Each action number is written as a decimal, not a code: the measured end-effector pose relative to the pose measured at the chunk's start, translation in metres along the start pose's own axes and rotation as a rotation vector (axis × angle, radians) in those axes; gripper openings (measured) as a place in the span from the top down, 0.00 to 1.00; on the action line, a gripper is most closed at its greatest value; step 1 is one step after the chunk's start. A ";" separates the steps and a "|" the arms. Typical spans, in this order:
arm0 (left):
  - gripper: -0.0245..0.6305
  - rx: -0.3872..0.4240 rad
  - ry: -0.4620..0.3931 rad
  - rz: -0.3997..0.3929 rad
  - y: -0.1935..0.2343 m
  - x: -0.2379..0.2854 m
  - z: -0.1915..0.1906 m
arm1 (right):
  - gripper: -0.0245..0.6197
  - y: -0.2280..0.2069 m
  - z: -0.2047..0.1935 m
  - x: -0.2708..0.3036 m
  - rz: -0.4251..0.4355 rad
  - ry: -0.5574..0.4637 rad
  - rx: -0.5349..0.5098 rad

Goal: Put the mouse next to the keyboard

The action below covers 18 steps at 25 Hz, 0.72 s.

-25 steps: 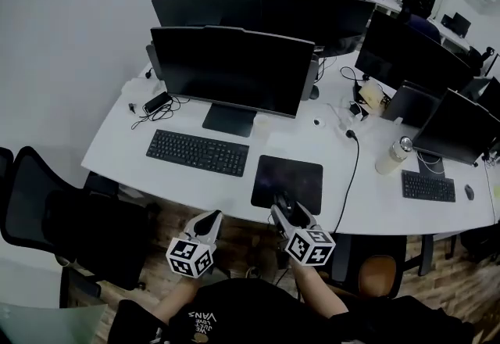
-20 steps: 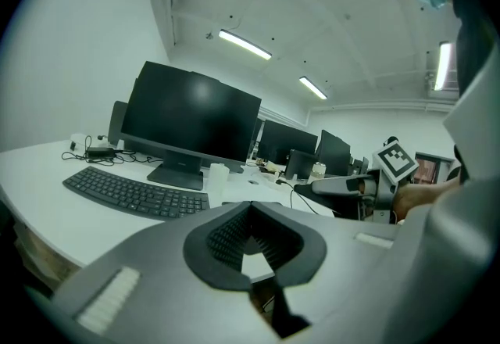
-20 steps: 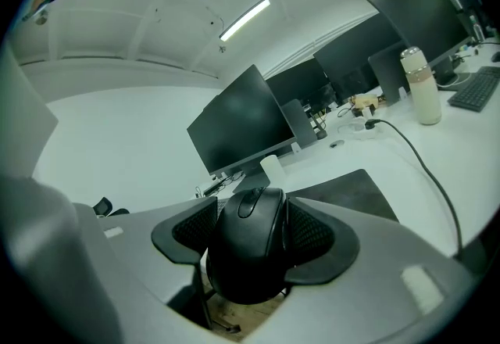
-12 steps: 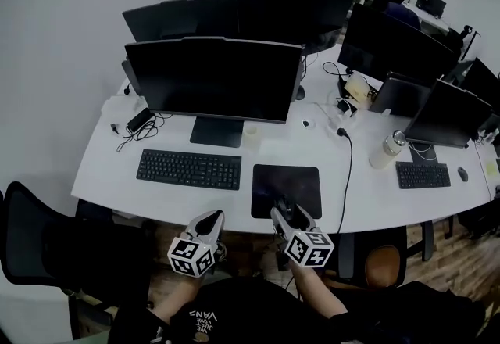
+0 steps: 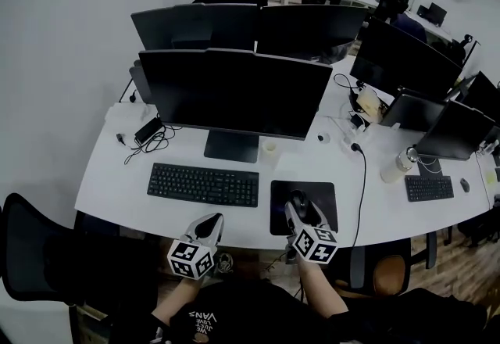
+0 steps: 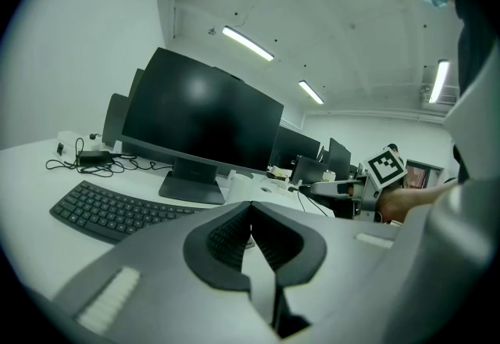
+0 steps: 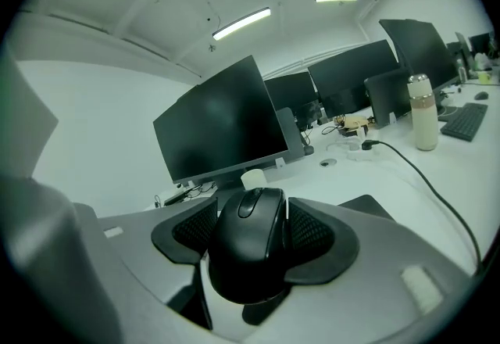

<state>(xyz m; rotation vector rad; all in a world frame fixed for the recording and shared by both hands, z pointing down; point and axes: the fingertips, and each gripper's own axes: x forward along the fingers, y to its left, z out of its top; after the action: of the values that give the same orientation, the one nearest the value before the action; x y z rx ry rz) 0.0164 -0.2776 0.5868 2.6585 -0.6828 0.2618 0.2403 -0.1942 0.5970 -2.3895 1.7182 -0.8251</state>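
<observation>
Grip first: the right tool (image 5: 300, 211) is clenched on the mouse (image 7: 248, 256), one jaw on each flank, and the mouse's nose points ahead along the tool's line. The hold looks centred, so I judge no re-grip is needed. The mouse hangs over the pad (image 5: 322, 198), directly beneath the tool, near the counter's (image 5: 117, 178) front edge; whether it is touching the pad or just clear of it I cannot tell.

The keyboard (image 5: 204, 184) lies to the left of this tool and slightly ahead of it, with a strip of bare counter between its right end and the pad. To do the step well, carry the mouse low and level leftward, set it flat on that strip just beside the keyboard's end, and release only once its base sits fully on the counter, not half on the pad's edge.

The left tool (image 6: 250, 233) has its jaws pressed together with nothing between them, held off the counter's front edge, the keyboard ahead of it to the left.

The counter is white, smooth and long. A monitor (image 5: 234, 92) stands beyond the keyboard, a cable (image 5: 362, 178) runs along the right tool's right side, and a bottle (image 5: 397, 164) stands further right. Behind are more monitors, in an office with strip lights overhead.
</observation>
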 end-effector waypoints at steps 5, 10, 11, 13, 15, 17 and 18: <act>0.96 -0.002 -0.007 0.000 0.031 0.001 0.009 | 0.52 -0.003 -0.001 0.035 -0.071 0.003 -0.033; 0.96 -0.001 -0.011 -0.003 0.055 0.004 0.016 | 0.52 -0.003 -0.007 0.061 -0.118 0.019 -0.077; 0.96 -0.001 -0.013 -0.007 0.059 0.006 0.018 | 0.52 -0.003 -0.009 0.066 -0.123 0.023 -0.087; 0.96 -0.002 -0.012 -0.015 0.066 0.008 0.020 | 0.52 -0.002 -0.015 0.076 -0.138 0.038 -0.107; 0.96 0.000 -0.007 -0.024 0.071 0.010 0.021 | 0.52 -0.004 -0.022 0.084 -0.155 0.061 -0.122; 0.96 0.001 -0.001 -0.032 0.075 0.012 0.021 | 0.52 -0.006 -0.031 0.093 -0.166 0.086 -0.131; 0.96 0.002 0.001 -0.036 0.078 0.012 0.022 | 0.52 -0.006 -0.035 0.098 -0.169 0.098 -0.136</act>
<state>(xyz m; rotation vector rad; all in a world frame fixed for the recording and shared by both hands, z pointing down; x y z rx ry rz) -0.0095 -0.3545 0.5950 2.6695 -0.6346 0.2535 0.2511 -0.2716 0.6656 -2.6568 1.6747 -0.8868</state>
